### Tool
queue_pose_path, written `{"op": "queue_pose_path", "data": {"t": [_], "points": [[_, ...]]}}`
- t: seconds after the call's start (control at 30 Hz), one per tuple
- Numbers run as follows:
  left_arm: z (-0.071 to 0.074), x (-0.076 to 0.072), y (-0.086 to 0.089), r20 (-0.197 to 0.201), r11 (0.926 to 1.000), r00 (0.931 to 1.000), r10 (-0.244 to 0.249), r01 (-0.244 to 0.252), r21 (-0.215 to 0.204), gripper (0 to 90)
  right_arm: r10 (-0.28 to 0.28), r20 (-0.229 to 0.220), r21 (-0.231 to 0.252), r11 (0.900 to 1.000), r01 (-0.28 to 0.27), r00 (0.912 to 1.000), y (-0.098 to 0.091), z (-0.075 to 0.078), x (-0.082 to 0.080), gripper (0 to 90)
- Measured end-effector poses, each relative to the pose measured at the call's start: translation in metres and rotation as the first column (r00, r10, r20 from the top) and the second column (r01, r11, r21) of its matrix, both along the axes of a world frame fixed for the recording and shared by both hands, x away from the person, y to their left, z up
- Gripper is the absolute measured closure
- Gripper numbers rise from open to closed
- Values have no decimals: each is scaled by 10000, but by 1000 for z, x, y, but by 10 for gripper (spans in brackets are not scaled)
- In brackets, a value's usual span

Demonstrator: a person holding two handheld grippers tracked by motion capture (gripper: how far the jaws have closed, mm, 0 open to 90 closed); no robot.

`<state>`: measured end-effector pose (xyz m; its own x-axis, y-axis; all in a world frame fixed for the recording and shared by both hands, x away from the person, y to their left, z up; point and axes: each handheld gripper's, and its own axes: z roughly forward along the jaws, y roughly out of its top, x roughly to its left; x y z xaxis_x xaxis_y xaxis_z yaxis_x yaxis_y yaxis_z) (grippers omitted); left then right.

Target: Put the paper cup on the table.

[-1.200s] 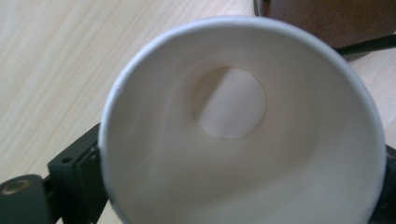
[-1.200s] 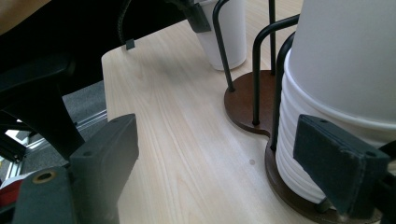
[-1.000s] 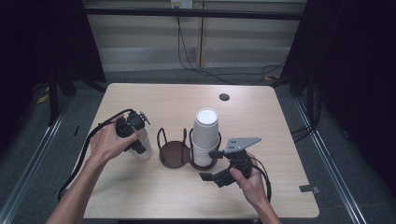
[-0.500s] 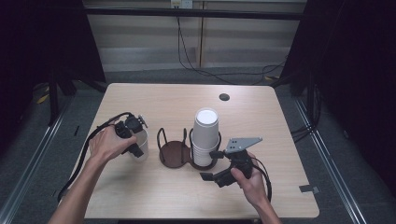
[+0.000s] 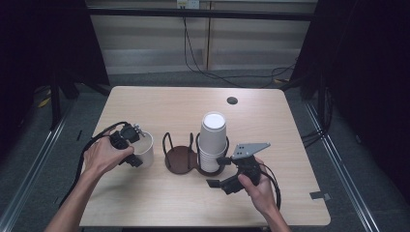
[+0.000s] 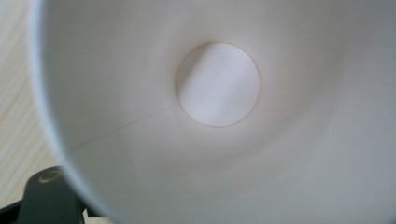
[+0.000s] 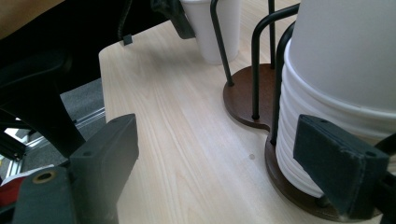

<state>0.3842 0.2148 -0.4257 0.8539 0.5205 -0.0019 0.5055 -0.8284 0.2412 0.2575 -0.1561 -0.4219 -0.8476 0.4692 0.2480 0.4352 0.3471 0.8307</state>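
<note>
Two ring-shaped bays make up the dark brown wooden cup holder with black wire hoops (image 5: 181, 155) in the middle of my light wooden desk (image 5: 174, 106): the left bay stands empty, and the right one carries a tall stack of white paper cups (image 5: 212, 140), nested mouth-down with the flat base of the top cup facing up. Just left of the holder, apart from it, a single white paper cup (image 5: 144, 149) stands upright on the desk with its mouth open. My left hand-held gripper (image 5: 126, 145) is right at that cup's left rim; its jaws have just been closing, and in the left gripper view I look straight into the cup's plain white inside (image 6: 219, 84), with one black jaw outside the wall at the lower left, so I take it as pinching the rim. The cup is smooth and unmarked, with one faint seam running down to its round bottom. My right hand-held gripper (image 5: 223, 182) rests on the desk just right of the holder, jaws spread wide, gripping nothing, its far jaw near the stack's lower cups.
</note>
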Motion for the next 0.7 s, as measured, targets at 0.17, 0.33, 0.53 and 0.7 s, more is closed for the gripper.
{"op": "queue_pose_path", "data": {"t": [0.17,0.33,0.53,0.7], "points": [[1,-6,2,-73,9998,9999,-93,91,-152,161,-58,-66,81,10000,58,10000,-2,-1,0,143],[3,-17,5,318,9996,9995,10,-1,-280,160,-44,-39,33,10000,44,10000,-2,0,0,143],[7,-26,17,572,9959,9973,460,-413,-808,168,-68,-83,-23,10000,68,9999,-1,-2,0,143],[10,-34,32,820,9809,9905,1106,-955,-1695,170,-74,-79,-15,10000,74,9999,-1,-2,0,143]]}}
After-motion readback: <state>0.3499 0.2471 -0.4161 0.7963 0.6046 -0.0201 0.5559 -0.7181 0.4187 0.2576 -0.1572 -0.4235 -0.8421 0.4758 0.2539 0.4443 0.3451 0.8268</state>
